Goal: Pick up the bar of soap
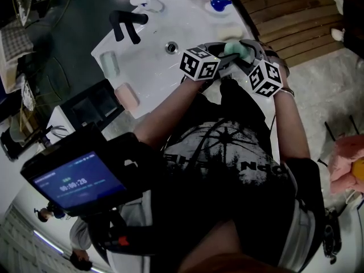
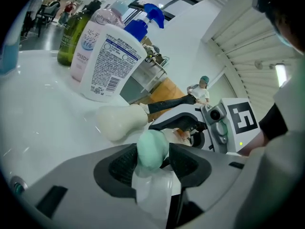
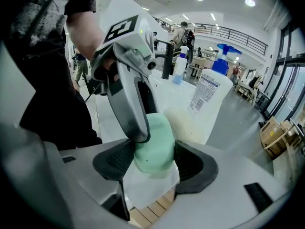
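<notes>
The pale green bar of soap (image 1: pixel 234 49) hangs in the air over the right rim of the white sink (image 1: pixel 153 73), between both grippers, which meet tip to tip. In the right gripper view the soap (image 3: pixel 155 147) fills the gap of my right gripper (image 3: pixel 153 159), and both pads press on it. One finger (image 3: pixel 129 94) of the left gripper crosses in front of the bar. In the left gripper view the soap (image 2: pixel 152 149) sits between the jaws of my left gripper (image 2: pixel 153 162), with a thin dark gap at the right pad. The right gripper's body (image 2: pixel 217 120) shows just beyond.
A white pump bottle (image 2: pixel 107 61), a pink bottle and a green one stand on the sink's edge beyond a cream soap (image 2: pixel 121 122). Another green bar (image 1: pixel 108 63) and a pink bar (image 1: pixel 127 96) lie on the sink's left rim. The black tap (image 1: pixel 128 23) stands at the back.
</notes>
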The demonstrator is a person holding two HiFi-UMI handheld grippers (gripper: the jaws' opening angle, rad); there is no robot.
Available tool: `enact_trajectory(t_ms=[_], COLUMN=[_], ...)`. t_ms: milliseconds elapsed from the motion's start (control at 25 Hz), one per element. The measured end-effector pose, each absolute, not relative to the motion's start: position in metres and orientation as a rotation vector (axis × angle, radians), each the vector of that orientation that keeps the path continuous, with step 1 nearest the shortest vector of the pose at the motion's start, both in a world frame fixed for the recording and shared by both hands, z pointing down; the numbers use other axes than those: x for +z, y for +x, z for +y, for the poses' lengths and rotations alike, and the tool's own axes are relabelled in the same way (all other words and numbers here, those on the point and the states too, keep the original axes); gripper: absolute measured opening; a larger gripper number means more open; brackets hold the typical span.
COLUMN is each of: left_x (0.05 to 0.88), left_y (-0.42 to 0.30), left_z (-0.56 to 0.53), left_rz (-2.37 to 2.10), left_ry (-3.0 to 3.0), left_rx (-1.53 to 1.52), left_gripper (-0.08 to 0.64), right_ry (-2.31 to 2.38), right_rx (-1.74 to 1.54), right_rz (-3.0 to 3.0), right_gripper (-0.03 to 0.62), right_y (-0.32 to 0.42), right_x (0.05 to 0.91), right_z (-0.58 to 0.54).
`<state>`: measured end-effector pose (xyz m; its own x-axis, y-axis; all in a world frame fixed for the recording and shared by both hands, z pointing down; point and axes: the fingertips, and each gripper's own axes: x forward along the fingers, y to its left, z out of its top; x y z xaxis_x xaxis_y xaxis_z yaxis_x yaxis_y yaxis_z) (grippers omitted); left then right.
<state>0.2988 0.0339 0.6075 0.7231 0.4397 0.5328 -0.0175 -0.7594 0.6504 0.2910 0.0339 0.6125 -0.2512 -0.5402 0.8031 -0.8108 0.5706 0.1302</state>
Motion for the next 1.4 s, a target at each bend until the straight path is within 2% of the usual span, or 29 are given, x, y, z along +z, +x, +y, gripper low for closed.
enact_trajectory(t_ms=[280, 520, 960, 1080, 1240, 1400], left_x=[0.606, 0.602, 0.547, 0.524, 0.515, 0.491], left_y=[0.286, 0.279, 0.264, 0.251, 0.232, 0.206], left_z=[0.029, 0.024, -0.009, -0.019, -0.040, -0.064], left_rz=[0.259, 0.234, 0.099, 0.070, 0.021, -0.069], left_ry=[2.309, 2.353, 2.524, 2.565, 2.633, 2.704], left_rx=[0.940, 0.925, 0.709, 0.643, 0.561, 0.463], left_gripper=[0.227, 0.227, 0.225, 0.213, 0.117, 0.036], right_ry=[1.108, 1.126, 1.284, 1.310, 1.331, 1.361], right_rx=[0.389, 0.379, 0.258, 0.210, 0.175, 0.174], right_rz=[-1.914, -1.917, -1.945, -1.976, -2.044, -2.123], right_gripper=[0.264, 0.262, 0.259, 0.205, 0.105, 0.057], right_y=[0.294, 0.291, 0.289, 0.276, 0.253, 0.228], right_x=[0.607, 0.596, 0.535, 0.512, 0.508, 0.493], right_z=[0.038, 0.036, 0.024, 0.011, -0.013, -0.035])
